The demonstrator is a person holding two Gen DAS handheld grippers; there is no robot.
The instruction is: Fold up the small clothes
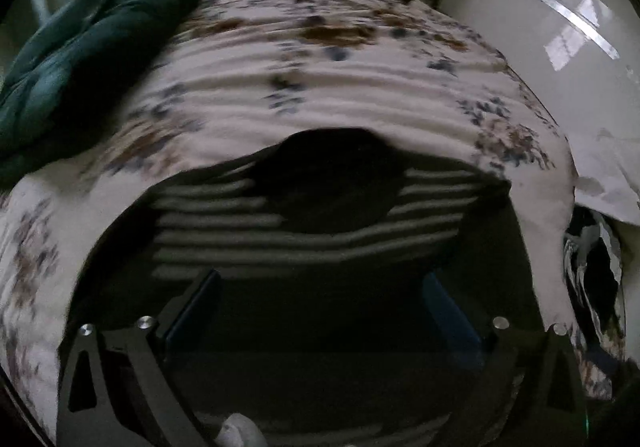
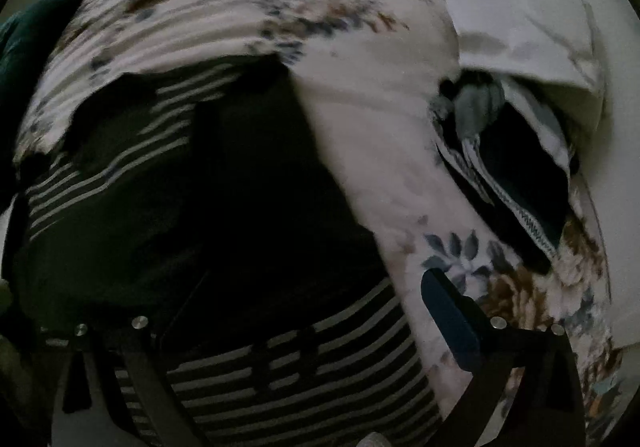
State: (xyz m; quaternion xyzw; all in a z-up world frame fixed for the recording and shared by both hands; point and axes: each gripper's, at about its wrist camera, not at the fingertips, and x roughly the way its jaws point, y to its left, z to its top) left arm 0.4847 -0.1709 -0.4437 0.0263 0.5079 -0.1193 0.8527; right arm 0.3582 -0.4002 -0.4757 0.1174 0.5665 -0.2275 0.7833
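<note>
A dark garment with thin white stripes (image 1: 304, 235) lies spread on a floral bed cover (image 1: 320, 95), just under and ahead of my left gripper (image 1: 320, 287). Its blue-padded fingers (image 1: 444, 307) stand wide apart above the cloth with nothing between them. In the right wrist view the same striped garment (image 2: 248, 359) fills the lower left, partly in deep shadow. My right gripper (image 2: 316, 311) is open above its right edge. One right finger (image 2: 448, 311) shows over the floral cover (image 2: 360, 151); the other is lost against the dark cloth.
A dark green quilted blanket (image 1: 80, 55) is bunched at the bed's far left. A pile of other clothes (image 2: 516, 175) sits at the bed's right edge under a white sheet (image 2: 532, 55). A pale wall or floor (image 1: 540, 47) lies beyond.
</note>
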